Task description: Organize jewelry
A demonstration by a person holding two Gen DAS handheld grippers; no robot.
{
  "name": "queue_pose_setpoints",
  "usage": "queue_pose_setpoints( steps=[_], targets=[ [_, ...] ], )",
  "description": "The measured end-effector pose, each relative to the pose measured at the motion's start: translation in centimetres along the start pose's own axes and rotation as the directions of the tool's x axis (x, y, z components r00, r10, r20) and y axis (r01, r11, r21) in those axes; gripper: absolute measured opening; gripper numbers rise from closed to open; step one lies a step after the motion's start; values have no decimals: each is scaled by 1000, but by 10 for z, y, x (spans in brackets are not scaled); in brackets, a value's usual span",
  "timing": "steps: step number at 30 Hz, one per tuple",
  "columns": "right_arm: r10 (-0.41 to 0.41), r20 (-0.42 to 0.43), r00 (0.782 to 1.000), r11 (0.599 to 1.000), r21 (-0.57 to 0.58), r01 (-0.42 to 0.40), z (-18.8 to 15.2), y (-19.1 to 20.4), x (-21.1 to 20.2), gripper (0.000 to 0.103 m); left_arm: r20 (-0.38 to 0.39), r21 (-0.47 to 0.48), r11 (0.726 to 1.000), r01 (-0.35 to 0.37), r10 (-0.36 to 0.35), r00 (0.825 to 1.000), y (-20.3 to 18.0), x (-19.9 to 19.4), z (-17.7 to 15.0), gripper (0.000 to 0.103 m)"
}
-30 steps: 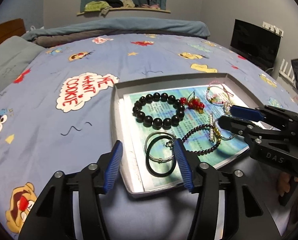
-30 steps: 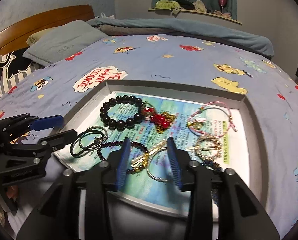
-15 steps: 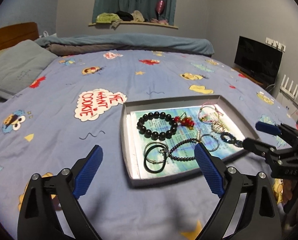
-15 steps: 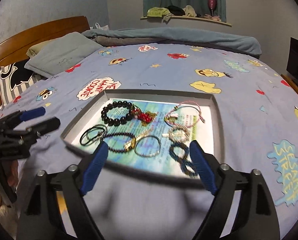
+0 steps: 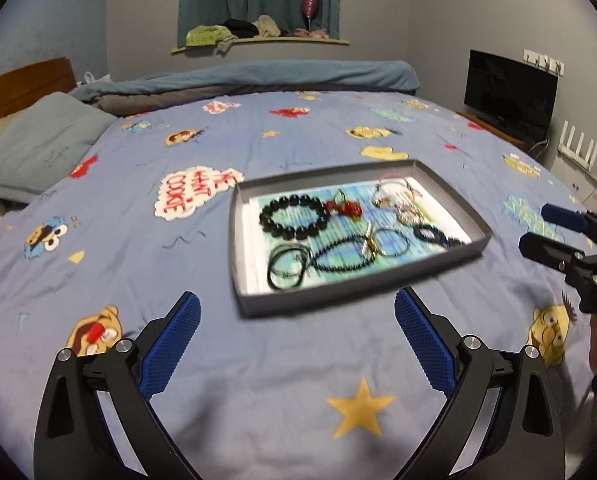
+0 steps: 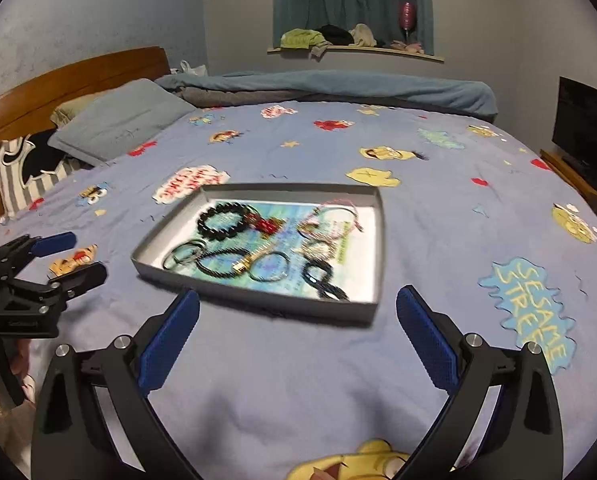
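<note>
Both grippers hang spread wide and empty over the bedspread (image 5: 258, 360) — left gripper (image 5: 296, 344), right gripper (image 6: 297, 340) — with the tray (image 5: 450, 196) of bracelets (image 5: 292, 222) just ahead, between them.

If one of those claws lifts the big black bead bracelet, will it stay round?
Probably not: the black bead bracelet looks strung, so it would likely sag into a drooping loop. Its glossy round beads may slip from a pinch. It lies flat in the tray, so it shouldn't roll.

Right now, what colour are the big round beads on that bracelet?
Black big-bead bracelet, clearest in the left wrist view.
</note>
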State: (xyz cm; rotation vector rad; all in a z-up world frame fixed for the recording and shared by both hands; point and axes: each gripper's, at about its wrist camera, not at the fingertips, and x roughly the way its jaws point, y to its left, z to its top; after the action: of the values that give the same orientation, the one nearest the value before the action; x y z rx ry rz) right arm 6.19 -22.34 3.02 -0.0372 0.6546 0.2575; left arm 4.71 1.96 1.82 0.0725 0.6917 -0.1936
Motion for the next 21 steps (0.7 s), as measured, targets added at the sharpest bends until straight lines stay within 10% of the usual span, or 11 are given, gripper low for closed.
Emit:
queue_pose_setpoints(
  steps=[21],
  targets=[
    [-40,50,998,999,-22,42,-2,22,-22,97,68,10,999,-51,50,996,-16,-25,2,98]
  ],
)
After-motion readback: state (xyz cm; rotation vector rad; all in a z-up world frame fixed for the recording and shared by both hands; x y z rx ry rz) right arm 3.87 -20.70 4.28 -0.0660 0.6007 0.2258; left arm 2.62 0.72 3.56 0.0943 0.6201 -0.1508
